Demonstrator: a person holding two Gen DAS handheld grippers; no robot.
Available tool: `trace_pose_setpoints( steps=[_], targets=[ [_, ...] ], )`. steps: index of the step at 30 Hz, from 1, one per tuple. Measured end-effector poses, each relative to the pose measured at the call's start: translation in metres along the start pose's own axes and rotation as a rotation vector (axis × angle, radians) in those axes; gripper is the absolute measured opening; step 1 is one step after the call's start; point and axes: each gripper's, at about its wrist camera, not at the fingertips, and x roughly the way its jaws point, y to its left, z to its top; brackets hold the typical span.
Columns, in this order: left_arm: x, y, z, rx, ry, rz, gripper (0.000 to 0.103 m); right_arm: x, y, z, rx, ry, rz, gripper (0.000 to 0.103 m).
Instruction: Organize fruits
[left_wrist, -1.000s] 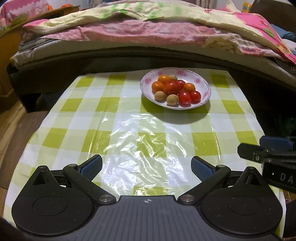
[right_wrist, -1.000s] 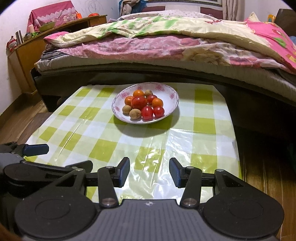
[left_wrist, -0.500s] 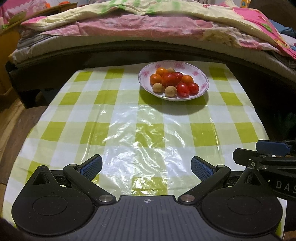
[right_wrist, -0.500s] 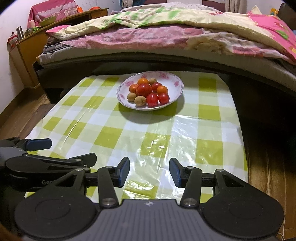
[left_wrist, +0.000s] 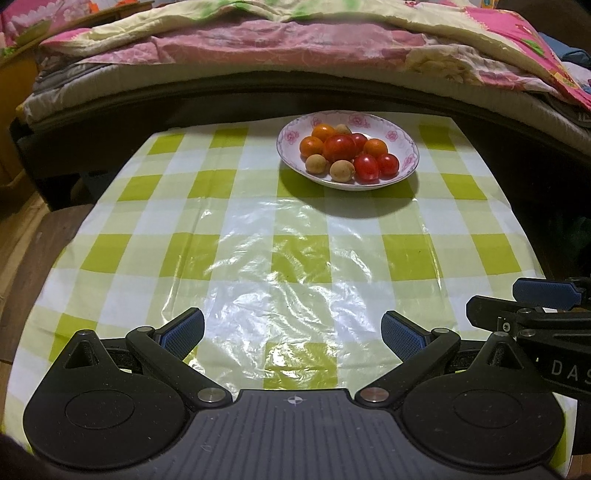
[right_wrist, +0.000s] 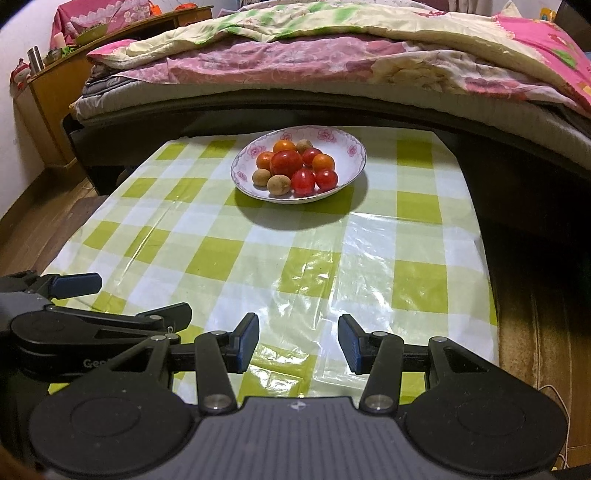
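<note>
A white plate (left_wrist: 402, 146) with pink flowers on its rim sits toward the far edge of the table, at about 12 o'clock from the left gripper (left_wrist: 291, 334) and at about 11 o'clock from the right gripper (right_wrist: 298, 345). It holds the fruits (left_wrist: 349, 153) in one touching pile: red tomatoes (right_wrist: 286, 162) in the middle and at the near right, orange ones around them, and small tan-brown round fruits (right_wrist: 279, 184) along the near left rim, with one more at the back.

The left gripper's jaws stand wide apart with nothing between them, over the near part of the green-and-white checked tablecloth (left_wrist: 155, 218). The right gripper's jaws are parted less widely and also hold nothing. Both are well apart from the plate. A crinkled clear plastic sheet (left_wrist: 280, 273) lies over the cloth between the grippers and the plate; nothing else stands on that stretch.

The two grippers hang side by side at the near edge: the right one shows at 3 o'clock in the left wrist view, the left one at 9 o'clock in the right wrist view.

Just behind the table runs a bed (right_wrist: 332, 96) with pink and cream quilts (right_wrist: 314, 55). A wooden cabinet (right_wrist: 48, 107) with small items on top stands at 10 o'clock.
</note>
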Motion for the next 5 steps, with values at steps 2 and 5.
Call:
trace_pose_setpoints(
  steps=[2,5],
  targets=[
    [0.0,0.0002,-0.0003,0.001,-0.003,0.005,0.103,0.0002,0.0,-0.0001,0.0,0.001,0.001,0.05],
    [0.0026,0.0012,-0.0003,-0.005,0.007,0.008,0.103,0.0013,0.0006,-0.0003,-0.001,0.002,-0.002,0.05]
  ],
)
